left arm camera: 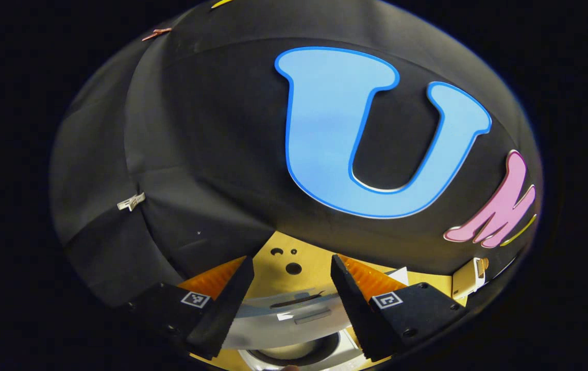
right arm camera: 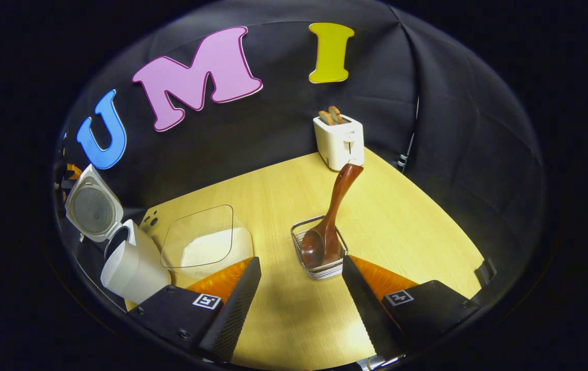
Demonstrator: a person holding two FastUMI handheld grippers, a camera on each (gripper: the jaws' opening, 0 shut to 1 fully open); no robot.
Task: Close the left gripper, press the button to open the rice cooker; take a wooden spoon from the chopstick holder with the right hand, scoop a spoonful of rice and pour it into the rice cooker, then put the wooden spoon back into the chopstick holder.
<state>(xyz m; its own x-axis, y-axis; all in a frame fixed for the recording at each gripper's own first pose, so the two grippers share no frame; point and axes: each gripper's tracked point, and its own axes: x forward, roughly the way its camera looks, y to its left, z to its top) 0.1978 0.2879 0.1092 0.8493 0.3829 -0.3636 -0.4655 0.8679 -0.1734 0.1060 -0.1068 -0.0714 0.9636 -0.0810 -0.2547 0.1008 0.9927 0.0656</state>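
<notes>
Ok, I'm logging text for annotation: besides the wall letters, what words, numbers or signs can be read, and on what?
Nothing readable.
Toaster: front marking too small to read.
White tag on the cloth: blurred.
Square marker on the left gripper, another on the right gripper: patterns, not text.

Your right gripper view is pretty bright: light comes from above, the counter (right arm camera: 283,206) glows warm with a hot glare patch btw the jaws near the bottom. The wooden spoon (right arm camera: 331,221) is sharp w/ a soft shadow. Fisheye bends everything hard at the edges, wall curves like a dome. Left gripper view is dimmer, mostly dark cloth, and the rice cooker (left arm camera: 288,330) lid down low looks smeared, out of focus.
</notes>
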